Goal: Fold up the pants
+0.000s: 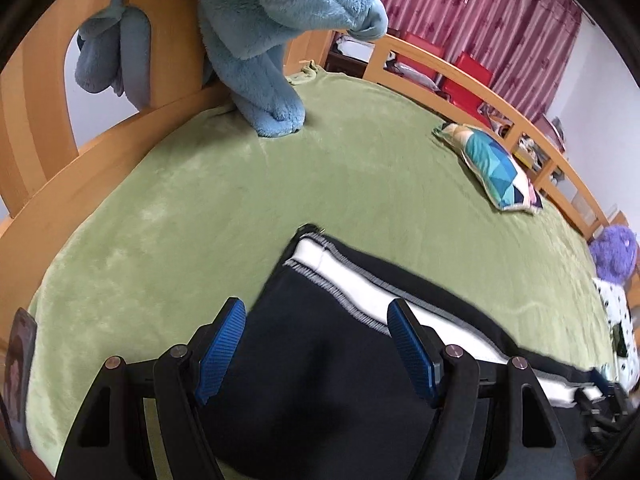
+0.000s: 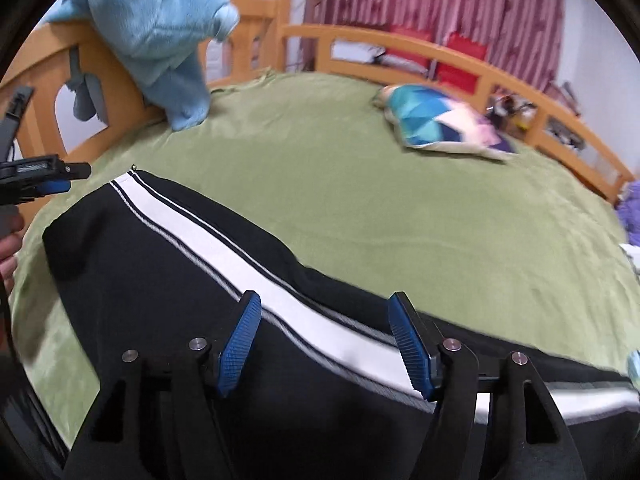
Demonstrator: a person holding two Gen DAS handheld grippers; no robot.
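Black pants [image 1: 320,360] with a white side stripe lie flat on the green bed cover [image 1: 200,220]. My left gripper [image 1: 316,312] is open above the pants' left end, its blue pads apart, holding nothing. In the right wrist view the pants [image 2: 160,280] stretch from the left edge to the lower right. My right gripper [image 2: 324,308] is open above the white stripe, holding nothing. The left gripper [image 2: 60,178] shows at the far left of that view, beyond the pants' end.
A blue plush toy [image 1: 272,40] leans on the wooden bed frame [image 1: 60,140] at the back. A patterned pillow [image 1: 492,168] lies at the right, also in the right wrist view [image 2: 436,124]. A purple plush [image 1: 612,252] sits at the far right. Red curtains hang behind.
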